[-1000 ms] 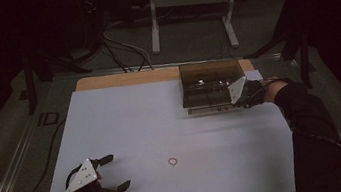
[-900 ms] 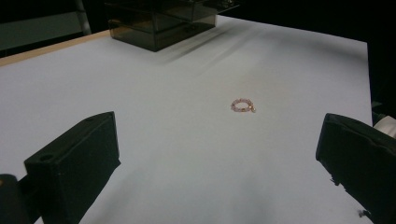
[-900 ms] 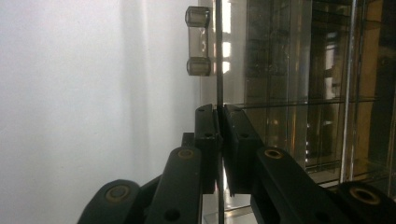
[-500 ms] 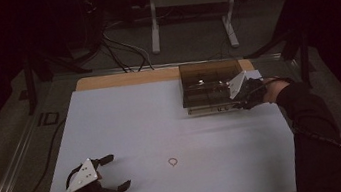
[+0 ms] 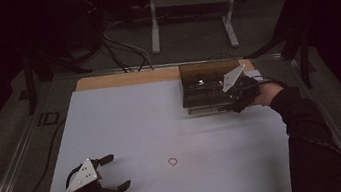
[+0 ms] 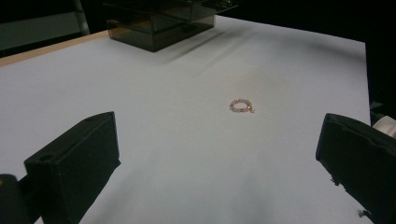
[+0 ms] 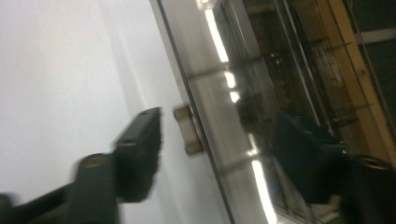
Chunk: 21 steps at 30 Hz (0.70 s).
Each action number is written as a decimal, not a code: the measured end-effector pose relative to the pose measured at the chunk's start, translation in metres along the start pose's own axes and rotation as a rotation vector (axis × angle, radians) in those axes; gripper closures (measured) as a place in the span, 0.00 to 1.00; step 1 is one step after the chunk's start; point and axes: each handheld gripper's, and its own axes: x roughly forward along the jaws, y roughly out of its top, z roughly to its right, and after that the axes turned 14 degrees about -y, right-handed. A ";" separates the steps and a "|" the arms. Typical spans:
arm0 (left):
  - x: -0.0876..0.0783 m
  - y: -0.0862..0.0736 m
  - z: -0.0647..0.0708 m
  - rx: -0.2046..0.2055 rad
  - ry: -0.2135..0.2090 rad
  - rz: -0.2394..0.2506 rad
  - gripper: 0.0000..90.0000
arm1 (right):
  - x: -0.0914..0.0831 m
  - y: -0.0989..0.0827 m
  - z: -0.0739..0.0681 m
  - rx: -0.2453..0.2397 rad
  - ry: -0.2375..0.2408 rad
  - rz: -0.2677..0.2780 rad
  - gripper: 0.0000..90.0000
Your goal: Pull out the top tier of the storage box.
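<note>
White table top (image 5: 127, 127) is lying open from the near edge to the far side; a small bead ring (image 5: 173, 162) is sitting alone mid-front. The smoked acrylic box (image 5: 205, 87) is blocking the far right corner.

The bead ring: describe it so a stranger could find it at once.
Start at the white table top. The smoky clear box sits at its far right; nearer the front edge, right of the left tool, lies the bead ring. It is a tiny pinkish loop, lying alone.
</note>
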 end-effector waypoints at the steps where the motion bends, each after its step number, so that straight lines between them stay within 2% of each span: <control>1: 0.000 0.000 0.000 -0.001 0.000 0.000 0.01 | 0.000 0.002 0.000 0.029 0.000 0.004 0.26; 3: 0.000 0.000 0.000 -0.002 -0.001 0.000 0.01 | 0.000 0.005 -0.001 0.062 0.007 0.012 0.16; 5: 0.000 0.000 0.000 -0.002 -0.001 0.001 0.01 | -0.001 0.007 -0.002 0.101 -0.009 0.019 0.09; 6: 0.000 0.000 0.000 -0.001 -0.001 0.001 0.01 | -0.001 0.008 -0.002 0.132 -0.003 0.018 0.08; 8: 0.000 0.000 0.000 -0.003 -0.002 0.001 0.01 | -0.001 0.011 -0.003 0.158 0.001 0.017 0.01; 10: 0.001 0.000 0.000 -0.003 -0.003 0.001 0.01 | 0.000 0.014 -0.005 0.198 0.002 0.009 0.01; 14: 0.000 0.000 0.000 -0.002 -0.002 0.000 0.01 | 0.000 0.019 -0.008 0.246 -0.012 0.024 0.00; 15: 0.000 0.000 0.000 -0.002 -0.003 0.001 0.01 | 0.000 0.020 -0.008 0.262 -0.002 0.028 0.00; 21: 0.001 0.000 0.000 -0.003 -0.004 0.001 0.01 | 0.002 0.025 -0.017 0.272 -0.008 0.027 0.00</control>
